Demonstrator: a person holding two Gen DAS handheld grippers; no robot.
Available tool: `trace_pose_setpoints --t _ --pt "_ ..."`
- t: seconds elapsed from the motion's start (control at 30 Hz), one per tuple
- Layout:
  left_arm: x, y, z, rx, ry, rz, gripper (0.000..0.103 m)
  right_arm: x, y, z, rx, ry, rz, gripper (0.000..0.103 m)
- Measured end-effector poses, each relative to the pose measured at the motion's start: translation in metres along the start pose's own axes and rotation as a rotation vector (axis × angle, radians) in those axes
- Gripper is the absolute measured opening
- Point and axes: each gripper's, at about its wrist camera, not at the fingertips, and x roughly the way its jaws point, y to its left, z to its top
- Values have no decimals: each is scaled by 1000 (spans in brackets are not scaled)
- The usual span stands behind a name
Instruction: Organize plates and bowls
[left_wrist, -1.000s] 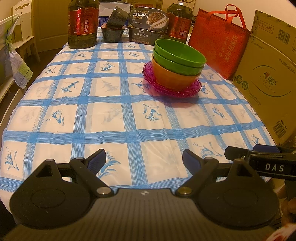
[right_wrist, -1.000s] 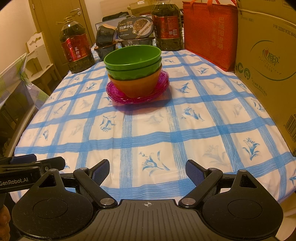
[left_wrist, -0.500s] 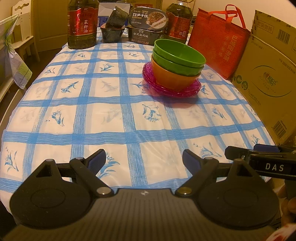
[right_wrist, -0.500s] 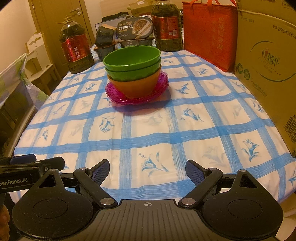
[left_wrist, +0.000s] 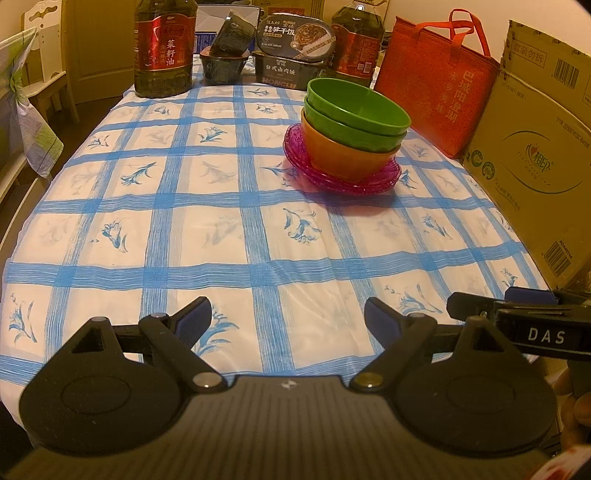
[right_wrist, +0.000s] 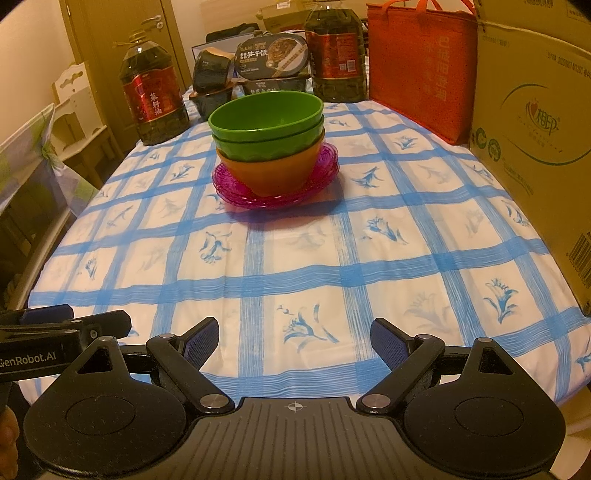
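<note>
We see the left gripper (left_wrist: 287, 321) and the right gripper (right_wrist: 294, 334) at six o'clock over the near table edge, each with jaws spread wide and nothing between them. Toward twelve o'clock on the blue-checked tablecloth (right_wrist: 295, 266) stands one stack: two green bowls (right_wrist: 266, 114) nested in an orange bowl (right_wrist: 273, 171), resting on pink plates (right_wrist: 328, 171). At three o'clock we note a cardboard box (right_wrist: 535, 140), well apart from the stack.

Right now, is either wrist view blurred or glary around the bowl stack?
Left wrist: sharp, warm yellow cast, fisheye bends the checked tablecloth, soft shadow beneath the pink plates. Right wrist: equally sharp, no glare on the green bowls.
</note>
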Motion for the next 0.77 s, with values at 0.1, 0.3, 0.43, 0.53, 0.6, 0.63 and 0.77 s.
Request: trace_pose_setpoints --t 0.1,0.3,0.43,0.53,0.6,0.63,0.77 --pt "1 0 0 0 0 -1 88 0 1 0 0 1 -1 89" --pt "1 -3 -1 -1 3 -2 88 1 0 0 -2 4 -1 89" --pt "2 -2 -2 1 3 3 89 1 1 -1 -3 6 -1 89" --pt "2 -1 -3 0 3 4 89 2 0 -2 -2 8 -2 89" --pt "2 -2 -4 2 2 10 89 2 0 -2 -2 9 -1 89" --pt "3 0 -3 3 3 14 89 2 0 -2 -3 8 -1 89" --pt "4 3 -4 -5 12 8 89 2 -1 -3 -2 8 -1 89"
